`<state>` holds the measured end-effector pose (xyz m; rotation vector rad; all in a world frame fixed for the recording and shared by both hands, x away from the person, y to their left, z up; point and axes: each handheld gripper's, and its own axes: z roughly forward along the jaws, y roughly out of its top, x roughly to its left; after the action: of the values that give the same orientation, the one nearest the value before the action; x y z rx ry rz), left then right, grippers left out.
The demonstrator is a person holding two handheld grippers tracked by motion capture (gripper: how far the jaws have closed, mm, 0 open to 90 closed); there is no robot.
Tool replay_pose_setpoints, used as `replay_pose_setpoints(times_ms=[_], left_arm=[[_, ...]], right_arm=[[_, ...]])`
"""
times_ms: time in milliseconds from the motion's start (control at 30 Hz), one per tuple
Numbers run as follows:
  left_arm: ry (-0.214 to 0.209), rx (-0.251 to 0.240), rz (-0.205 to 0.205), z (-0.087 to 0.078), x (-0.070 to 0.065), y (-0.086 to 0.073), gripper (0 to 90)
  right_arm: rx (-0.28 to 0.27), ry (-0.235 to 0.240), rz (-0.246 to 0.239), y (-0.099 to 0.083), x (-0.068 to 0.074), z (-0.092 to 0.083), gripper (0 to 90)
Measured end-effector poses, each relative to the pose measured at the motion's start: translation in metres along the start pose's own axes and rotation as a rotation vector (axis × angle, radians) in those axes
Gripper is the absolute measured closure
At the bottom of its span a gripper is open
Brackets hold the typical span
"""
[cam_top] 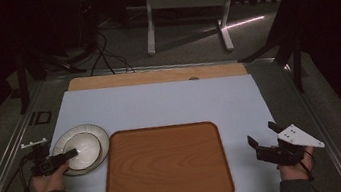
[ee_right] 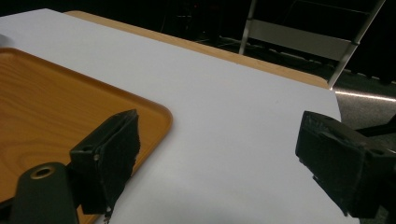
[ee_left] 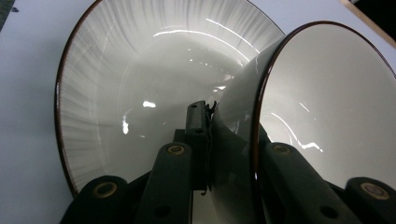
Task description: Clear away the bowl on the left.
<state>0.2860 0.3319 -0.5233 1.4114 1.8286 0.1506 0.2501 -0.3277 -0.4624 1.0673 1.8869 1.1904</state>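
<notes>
A pale bowl (cam_top: 84, 148) sits inside a wider ribbed plate (cam_top: 98, 132) at the left of the white mat. My left gripper (cam_top: 62, 159) reaches in from the left and is shut on the bowl's near wall. In the left gripper view the bowl (ee_left: 327, 93) has one jaw outside its wall and one inside, with the plate (ee_left: 116, 70) behind; the left gripper (ee_left: 233, 140) clamps the dark-edged rim. My right gripper (cam_top: 263, 133) rests open at the mat's right side with nothing between its jaws. From its own camera the right gripper (ee_right: 219, 135) stands over bare mat.
A wooden tray (cam_top: 165, 165) lies in the middle of the mat (cam_top: 169, 103), just right of the plate; its corner (ee_right: 56, 93) is left of the right gripper. The table's wooden edge (cam_top: 155, 75) runs along the back. A white stand (cam_top: 185, 3) is on the floor beyond.
</notes>
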Motion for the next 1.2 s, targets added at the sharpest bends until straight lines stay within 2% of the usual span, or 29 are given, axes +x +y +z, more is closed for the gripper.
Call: replay_pose_setpoints(times_ms=[133,333,500,667,1200], left_arm=[[-0.012,-0.018,-0.006,-0.002,0.001,0.000,80.3],[0.019,-0.047,0.004,-0.005,0.000,0.000,80.1],[0.013,-0.079,0.010,-0.009,-0.001,0.000,80.2],[0.008,-0.111,0.043,-0.013,-0.005,0.000,80.1],[-0.012,-0.204,0.113,-0.024,-0.019,0.000,80.1]], right_arm=[[0.000,0.001,0.000,0.000,0.000,0.000,13.3],[0.001,0.002,-0.001,0.000,0.000,0.000,13.3],[0.001,0.002,-0.001,0.000,0.000,0.000,13.3],[0.001,0.002,-0.001,0.000,0.001,0.000,13.3],[0.001,0.003,-0.002,0.000,0.000,0.000,13.3]])
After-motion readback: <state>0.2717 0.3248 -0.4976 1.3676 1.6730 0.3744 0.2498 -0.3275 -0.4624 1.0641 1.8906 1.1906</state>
